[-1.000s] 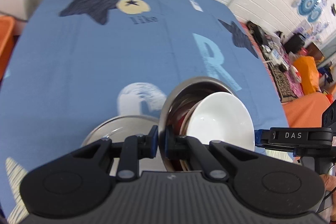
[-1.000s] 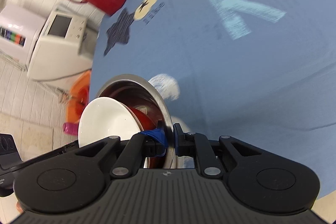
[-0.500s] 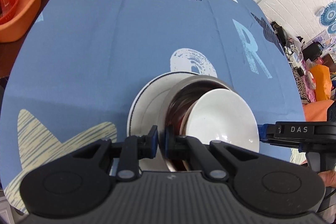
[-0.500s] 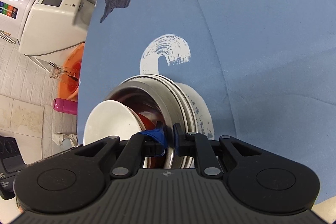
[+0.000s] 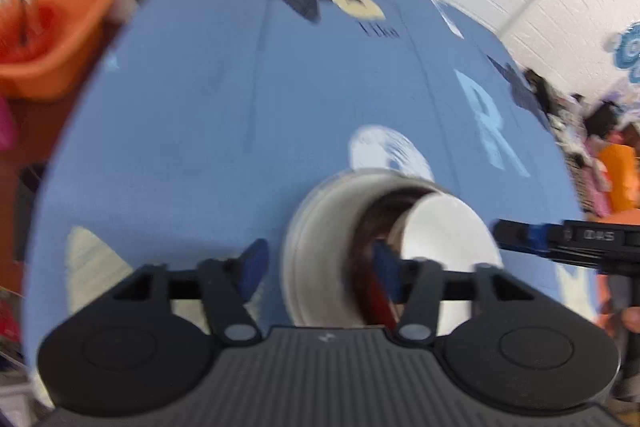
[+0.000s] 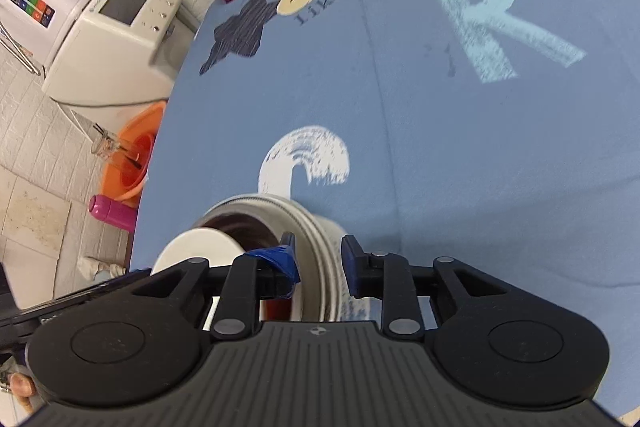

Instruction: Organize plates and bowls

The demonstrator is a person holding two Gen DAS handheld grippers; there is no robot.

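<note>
Your left gripper (image 5: 316, 267) and right gripper (image 6: 318, 259) both gape wide, each straddling the steel bowl's (image 6: 316, 227) rim. It nests a white bowl (image 5: 444, 231), stacked on plates (image 6: 354, 303) at the tablecloth's (image 6: 440, 147) near edge.

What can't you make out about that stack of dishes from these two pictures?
- Stack's near side: gripper bodies hide it in both views.
- Red dish under the white bowl: only a sliver shows, shape unclear.
- Left view is motion-blurred, so the metal bowl and plates beneath merge.
- Plate count: rims too fine.
</note>
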